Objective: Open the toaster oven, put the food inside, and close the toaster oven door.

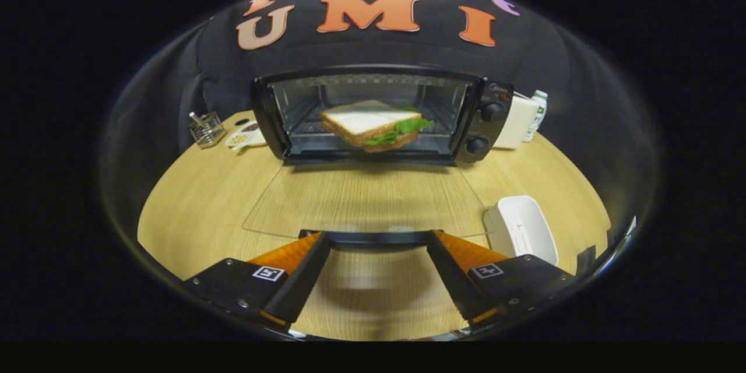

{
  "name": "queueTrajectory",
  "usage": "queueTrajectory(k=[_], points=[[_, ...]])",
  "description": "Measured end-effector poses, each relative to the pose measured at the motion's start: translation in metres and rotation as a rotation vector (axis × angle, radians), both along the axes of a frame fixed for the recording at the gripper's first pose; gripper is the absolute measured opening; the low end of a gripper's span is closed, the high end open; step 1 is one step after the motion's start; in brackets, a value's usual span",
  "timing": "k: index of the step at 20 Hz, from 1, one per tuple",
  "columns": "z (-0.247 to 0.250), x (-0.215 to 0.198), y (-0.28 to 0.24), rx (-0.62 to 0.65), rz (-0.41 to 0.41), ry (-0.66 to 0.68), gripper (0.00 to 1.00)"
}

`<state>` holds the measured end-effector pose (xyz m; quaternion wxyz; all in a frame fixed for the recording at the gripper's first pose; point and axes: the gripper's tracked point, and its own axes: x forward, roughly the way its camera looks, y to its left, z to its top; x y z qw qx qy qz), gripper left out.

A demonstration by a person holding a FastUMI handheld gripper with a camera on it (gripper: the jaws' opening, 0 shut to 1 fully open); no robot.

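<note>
The tool (379, 239) stands with its two fingers spread wide, and the dark handle bar (379, 238) of the toaster oven's door runs across the gap between the fingertips. Whether either finger touches the bar cannot be told; the fingers do not press on it from both sides.

Just ahead of the fingers, the glass door (361, 198) is folded fully down and lies flat above the wooden worktop (192, 204), whose grain shows through the pane. Beyond the door stands the toaster oven (384, 113), its cavity open toward the tool. Inside, on the wire rack, sits the sandwich (373, 125): white bread with green lettuce sticking out at its right side. Two round knobs (486, 128) are set one above the other on the oven's right panel.

To the right of the right finger, a white rectangular container (521, 227) rests on the worktop. Left of the oven are a small wire basket (207, 128) and a white dish (247, 135) with small bits of food. Behind the oven's right side stand a white box-shaped thing (516, 122) and a small bottle (537, 112).
</note>
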<state>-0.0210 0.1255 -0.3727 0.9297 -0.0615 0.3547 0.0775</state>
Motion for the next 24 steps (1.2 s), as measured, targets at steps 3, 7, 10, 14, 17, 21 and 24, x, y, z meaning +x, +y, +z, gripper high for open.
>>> queueTrajectory(k=[3,7,10,14,17,21,24], points=[[0.014,0.005,0.001,-0.009,0.023,-0.009,0.99],[-0.012,-0.022,-0.004,-0.078,0.082,0.061,1.0],[-0.035,-0.032,-0.007,-0.072,0.066,0.123,1.0],[-0.056,-0.027,-0.011,-0.057,0.046,0.154,1.0],[-0.066,-0.022,-0.008,-0.031,0.031,0.178,1.0],[-0.062,-0.016,-0.006,-0.037,0.047,0.166,1.0],[-0.047,-0.014,-0.003,-0.01,0.049,0.149,1.0]])
